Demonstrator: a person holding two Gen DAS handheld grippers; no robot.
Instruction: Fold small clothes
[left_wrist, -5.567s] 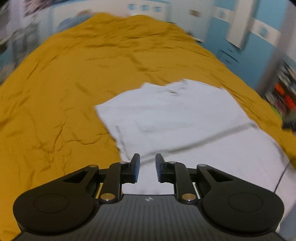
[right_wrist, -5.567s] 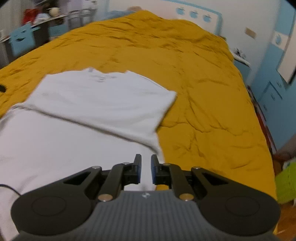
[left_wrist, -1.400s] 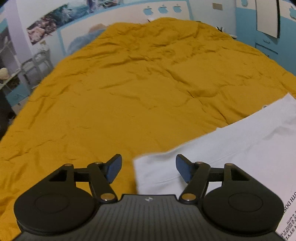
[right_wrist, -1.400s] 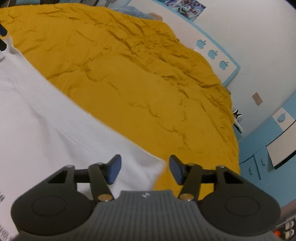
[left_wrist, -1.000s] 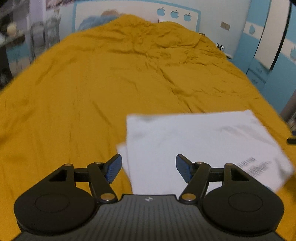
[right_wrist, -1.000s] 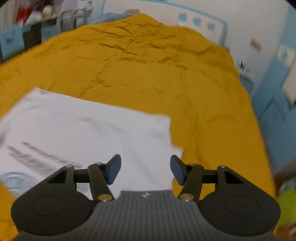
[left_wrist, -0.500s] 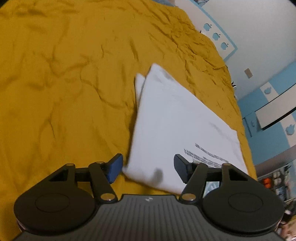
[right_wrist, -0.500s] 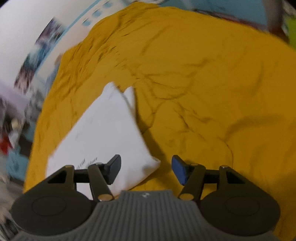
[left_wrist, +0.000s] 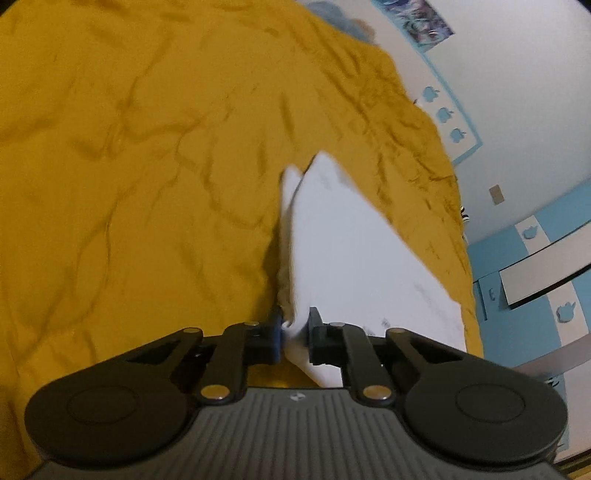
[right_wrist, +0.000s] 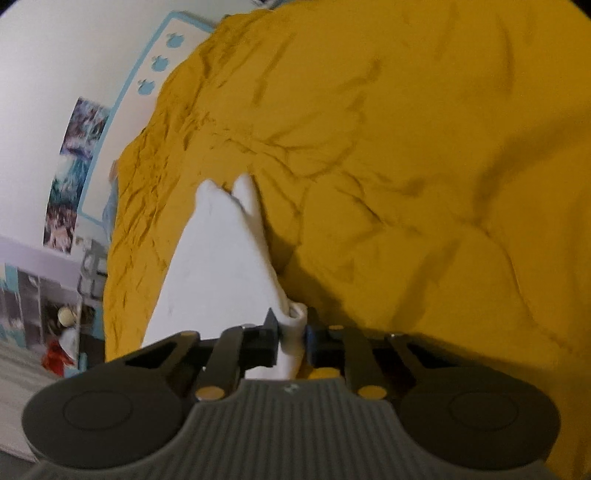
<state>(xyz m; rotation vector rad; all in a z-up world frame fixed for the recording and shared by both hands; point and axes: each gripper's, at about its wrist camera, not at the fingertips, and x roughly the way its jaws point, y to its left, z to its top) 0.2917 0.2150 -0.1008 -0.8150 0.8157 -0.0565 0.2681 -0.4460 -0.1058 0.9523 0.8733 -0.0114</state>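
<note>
Pinching the near corners of a folded white T-shirt (left_wrist: 343, 254) on the mustard bedspread (left_wrist: 129, 166), left tool (left_wrist: 295, 334) and right tool (right_wrist: 291, 334) have just closed on cloth; uneven lifting could spill stacked layers, undoing the fold.

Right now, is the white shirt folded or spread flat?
Folded: the white shirt shows doubled layers at its far corner, on the yellow bedspread.

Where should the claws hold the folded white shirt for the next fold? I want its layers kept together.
At its two near corners, coming in low from the near edge. The white shirt lies flat on the yellow bedspread, layers stacked; the left claw and right claw have just closed there.
</note>
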